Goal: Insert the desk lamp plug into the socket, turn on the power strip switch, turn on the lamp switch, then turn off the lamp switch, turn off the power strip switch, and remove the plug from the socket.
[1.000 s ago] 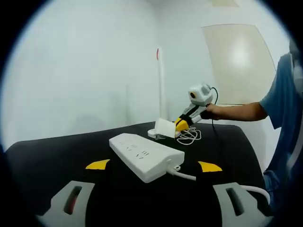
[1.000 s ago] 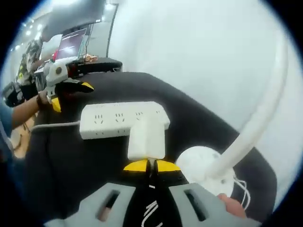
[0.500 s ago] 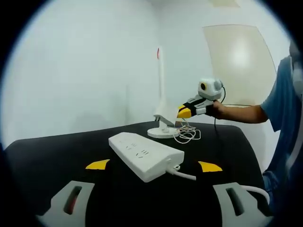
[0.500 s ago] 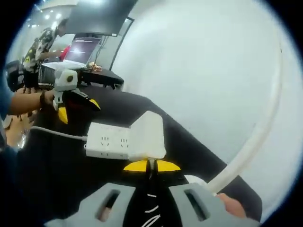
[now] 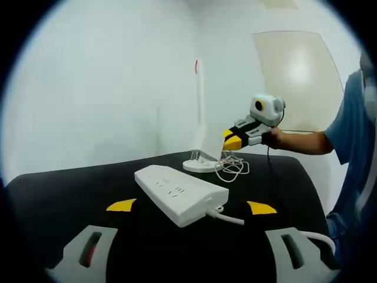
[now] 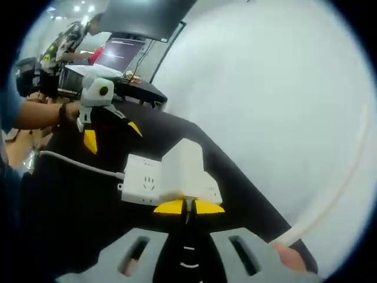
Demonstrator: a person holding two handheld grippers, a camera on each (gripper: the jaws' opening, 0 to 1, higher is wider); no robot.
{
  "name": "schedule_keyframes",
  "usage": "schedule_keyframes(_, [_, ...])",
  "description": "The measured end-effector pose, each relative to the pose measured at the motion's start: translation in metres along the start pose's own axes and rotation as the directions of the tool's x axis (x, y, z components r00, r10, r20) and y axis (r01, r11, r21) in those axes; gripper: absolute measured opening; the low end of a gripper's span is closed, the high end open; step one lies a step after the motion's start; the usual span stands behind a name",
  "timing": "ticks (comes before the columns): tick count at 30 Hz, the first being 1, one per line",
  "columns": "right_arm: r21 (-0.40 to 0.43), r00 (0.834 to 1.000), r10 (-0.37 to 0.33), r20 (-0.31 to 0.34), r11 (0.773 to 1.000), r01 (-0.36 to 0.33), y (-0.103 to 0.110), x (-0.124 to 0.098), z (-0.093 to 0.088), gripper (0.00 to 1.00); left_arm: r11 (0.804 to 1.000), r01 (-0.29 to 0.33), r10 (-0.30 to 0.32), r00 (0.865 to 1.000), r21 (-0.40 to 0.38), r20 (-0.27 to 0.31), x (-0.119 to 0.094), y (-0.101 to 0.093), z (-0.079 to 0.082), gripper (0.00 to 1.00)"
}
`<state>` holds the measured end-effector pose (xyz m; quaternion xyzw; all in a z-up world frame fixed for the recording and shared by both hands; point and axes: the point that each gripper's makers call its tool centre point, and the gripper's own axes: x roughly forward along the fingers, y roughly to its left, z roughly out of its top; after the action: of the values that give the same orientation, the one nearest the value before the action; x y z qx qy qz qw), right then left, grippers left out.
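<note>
A black table [image 5: 70, 183] holds a white power strip [image 5: 179, 194], with the lamp [image 5: 200, 118] behind it. The right gripper [image 6: 188, 206], jaws clenched on the white plug [image 6: 184, 174], holds it above the strip. The loose cord [image 5: 232, 170] could snag the lamp base. The left gripper [image 5: 188, 207] hovers released near the strip; a tilted plug may miss the socket.

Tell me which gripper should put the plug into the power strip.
Right. The right gripper is already shut on the white plug, lifted above the table near the lamp base. The left gripper is open and empty, with the power strip between its jaws' line.
</note>
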<state>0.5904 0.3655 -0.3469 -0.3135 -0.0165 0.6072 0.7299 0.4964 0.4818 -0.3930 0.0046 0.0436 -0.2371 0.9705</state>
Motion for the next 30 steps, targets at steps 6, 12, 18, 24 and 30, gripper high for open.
schedule_keyframes(6, [-0.03,1.0,0.014,-0.015,0.999,-0.014,0.013,0.004,-0.003,0.06,1.0,0.003,-0.003,1.0,0.001,0.0,0.001,-0.001,0.001,0.69])
schedule_keyframes(12, [-0.044,0.999,0.019,-0.029,0.999,-0.02,0.02,0.008,-0.006,0.06,1.0,0.006,-0.006,1.0,0.003,-0.001,0.001,-0.002,0.001,0.69])
schedule_keyframes(18, [-0.054,0.999,0.023,-0.042,0.998,-0.026,0.026,0.012,-0.01,0.06,1.0,0.007,-0.007,1.0,0.003,-0.001,0.001,-0.003,0.001,0.69])
schedule_keyframes(24, [-0.067,0.998,0.015,-0.054,0.998,-0.019,0.024,0.012,-0.013,0.06,1.0,0.008,-0.008,1.0,0.002,-0.001,0.001,-0.002,0.001,0.69])
schedule_keyframes(30, [-0.076,0.998,0.008,-0.067,0.997,-0.013,0.023,0.012,-0.017,0.06,1.0,0.009,-0.009,1.0,0.004,-0.003,0.001,-0.002,0.001,0.69])
